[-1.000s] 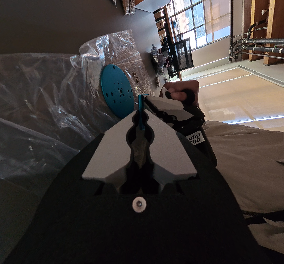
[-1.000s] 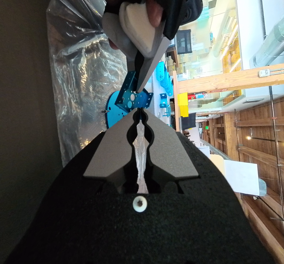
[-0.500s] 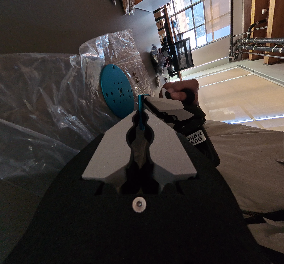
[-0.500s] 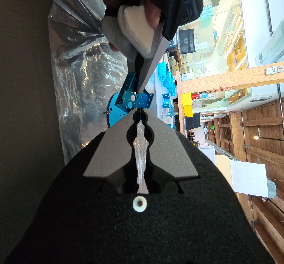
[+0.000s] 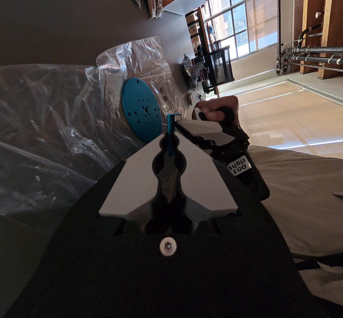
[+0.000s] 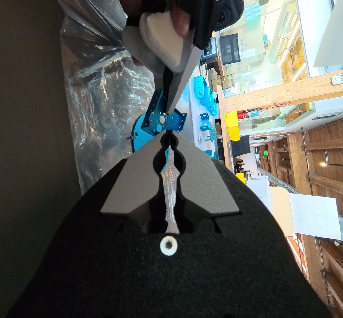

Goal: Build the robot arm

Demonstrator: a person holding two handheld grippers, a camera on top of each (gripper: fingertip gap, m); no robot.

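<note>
The small blue anodised metal bracket [image 5: 171, 134], a thin folded plate drilled with round holes, sits clamped edge-on between the grey fingers of the left claw [image 5: 171, 136], its long axis running straight out along them. In the right wrist view the same bracket [image 6: 163, 122] shows its broad perforated face. The right claw [image 6: 168, 132] lies just below that face, its tips pressed together; whether they pinch the bracket's edge or something too small to see, I cannot tell. In the left view the right claw [image 5: 175, 121] meets the bracket's far end from the right side.

Just behind the bracket a flat round teal metal disc [image 5: 141, 109], also drilled, rests on crinkled clear plastic bags [image 5: 61, 116] lying on the dark matte table [image 5: 55, 21]. More blue brackets [image 6: 205, 99] lie farther off.
</note>
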